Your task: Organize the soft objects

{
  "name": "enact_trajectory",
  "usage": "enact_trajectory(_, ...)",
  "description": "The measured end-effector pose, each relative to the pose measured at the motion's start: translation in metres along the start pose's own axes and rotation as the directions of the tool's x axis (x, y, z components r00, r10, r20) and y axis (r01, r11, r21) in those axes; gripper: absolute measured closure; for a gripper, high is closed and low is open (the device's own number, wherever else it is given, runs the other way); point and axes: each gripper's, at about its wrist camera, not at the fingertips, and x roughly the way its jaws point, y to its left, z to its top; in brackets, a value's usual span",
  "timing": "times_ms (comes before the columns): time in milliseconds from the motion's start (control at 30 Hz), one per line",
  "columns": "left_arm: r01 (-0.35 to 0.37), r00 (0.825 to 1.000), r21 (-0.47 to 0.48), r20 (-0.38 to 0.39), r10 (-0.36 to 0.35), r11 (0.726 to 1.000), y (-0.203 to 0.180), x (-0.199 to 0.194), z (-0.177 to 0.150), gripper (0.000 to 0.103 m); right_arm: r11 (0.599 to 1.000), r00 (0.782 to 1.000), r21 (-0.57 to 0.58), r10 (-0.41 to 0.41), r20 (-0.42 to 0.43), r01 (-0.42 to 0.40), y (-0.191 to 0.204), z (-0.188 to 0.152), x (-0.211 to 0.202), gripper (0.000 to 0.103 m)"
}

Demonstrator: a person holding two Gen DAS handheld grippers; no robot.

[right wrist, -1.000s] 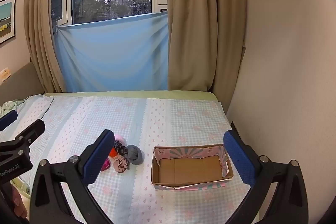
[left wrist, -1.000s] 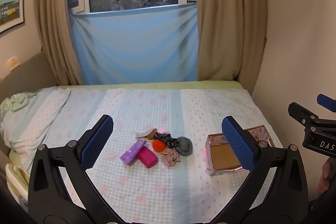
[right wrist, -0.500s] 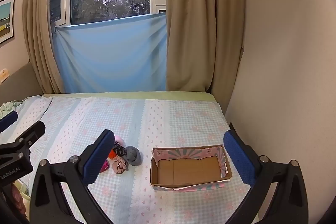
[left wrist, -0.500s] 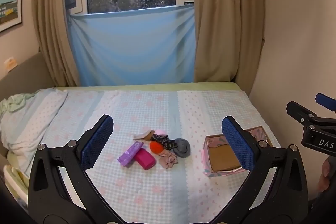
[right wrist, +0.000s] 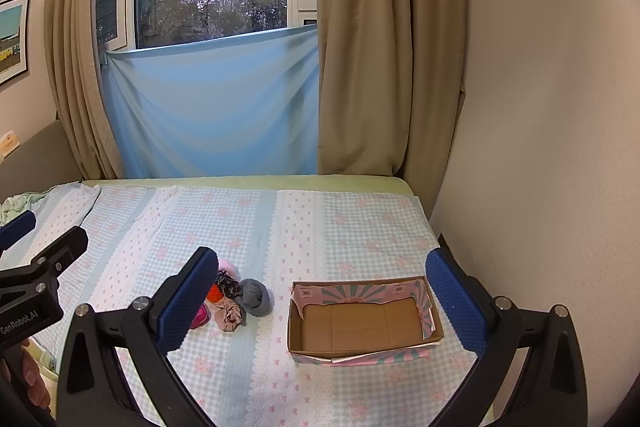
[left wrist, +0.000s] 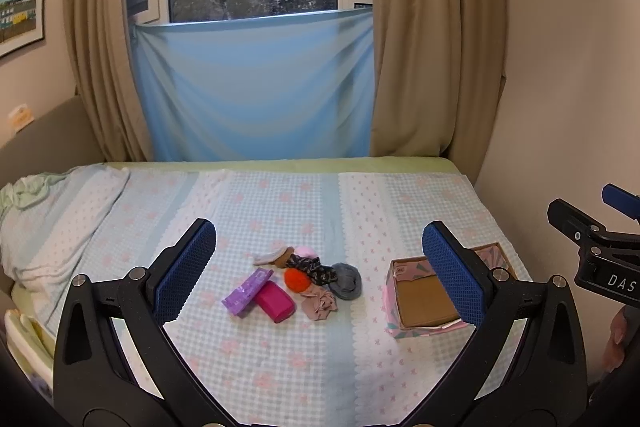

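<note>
The left tongs (left wrist: 320, 267) hang above the bed with their blue pads spread wide and nothing between them. The right tongs (right wrist: 320, 301) are likewise wide open and hold nothing, poised over the near part of the bed (right wrist: 320, 223).

Framed between the left pads lies a small heap of soft things on the checked bedsheet: a purple pouch (left wrist: 247, 291) touching a magenta block (left wrist: 275, 301), an orange pom-pom (left wrist: 297, 279), a dark patterned scrunchie (left wrist: 312, 265), a grey wool ball (left wrist: 347, 281), a beige scrunchie (left wrist: 319, 307), and a tan-and-white piece (left wrist: 274, 255) beside something pale pink (left wrist: 305, 251) at the far edge.

To the right of the heap, apart from it, sits an open cardboard box (right wrist: 364, 321) with pink-and-teal patterned sides; only its brown floor shows inside.

Farther off, a pillow (left wrist: 52, 223) lies at the left end of the bed, and a blue cloth (left wrist: 256, 87) hangs across the lower window between tan curtains (right wrist: 392, 47).
</note>
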Motion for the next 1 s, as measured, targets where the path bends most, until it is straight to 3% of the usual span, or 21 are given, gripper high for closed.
enact_trajectory(1000,-0.005,1.000,-0.016,-0.006,0.005,1.000,0.0004,0.0023,0.0012,0.001,1.000,1.000,-0.006,0.005,0.020,-0.005,-0.0011,-0.0061,0.0010,0.000)
